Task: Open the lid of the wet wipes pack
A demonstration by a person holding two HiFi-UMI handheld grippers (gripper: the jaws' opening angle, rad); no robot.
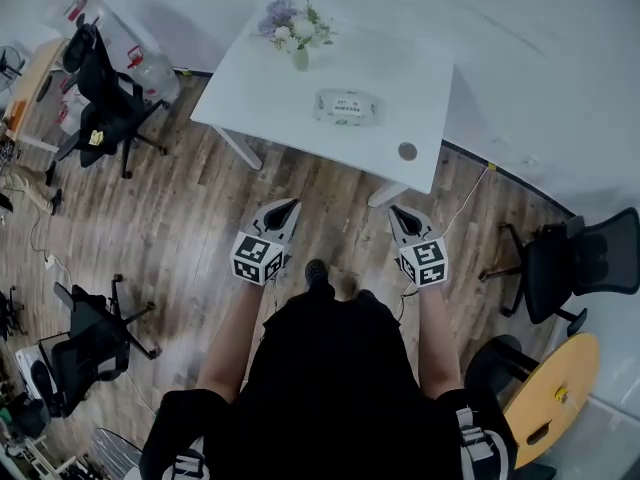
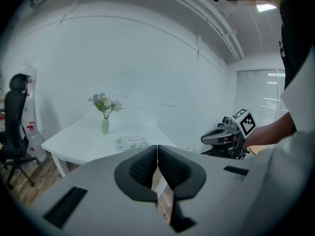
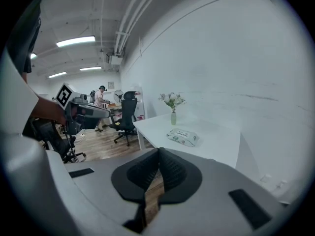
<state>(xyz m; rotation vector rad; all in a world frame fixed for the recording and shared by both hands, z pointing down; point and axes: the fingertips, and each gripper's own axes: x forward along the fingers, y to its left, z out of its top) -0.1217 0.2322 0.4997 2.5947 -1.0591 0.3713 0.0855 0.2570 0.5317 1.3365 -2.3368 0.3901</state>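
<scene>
The wet wipes pack (image 1: 346, 107) lies flat in the middle of the white table (image 1: 250, 78), its lid down; it also shows as a pale packet (image 2: 131, 142) in the left gripper view and as the same packet (image 3: 182, 137) in the right gripper view. My left gripper (image 1: 291, 206) hangs over the wooden floor, well short of the table, jaws shut and empty. My right gripper (image 1: 395, 211) is level with it, also shut and empty, near the table's front corner. Each gripper appears in the other's view: the right gripper (image 2: 203, 139) and the left gripper (image 3: 107, 113).
A small vase of flowers (image 1: 296, 30) stands at the table's far left. A round grey disc (image 1: 407, 151) lies near the front right corner. Black office chairs (image 1: 105, 93) (image 1: 575, 263) flank the table, another chair (image 1: 85, 343) stands at the left, and a round wooden table (image 1: 552, 393) sits at the lower right.
</scene>
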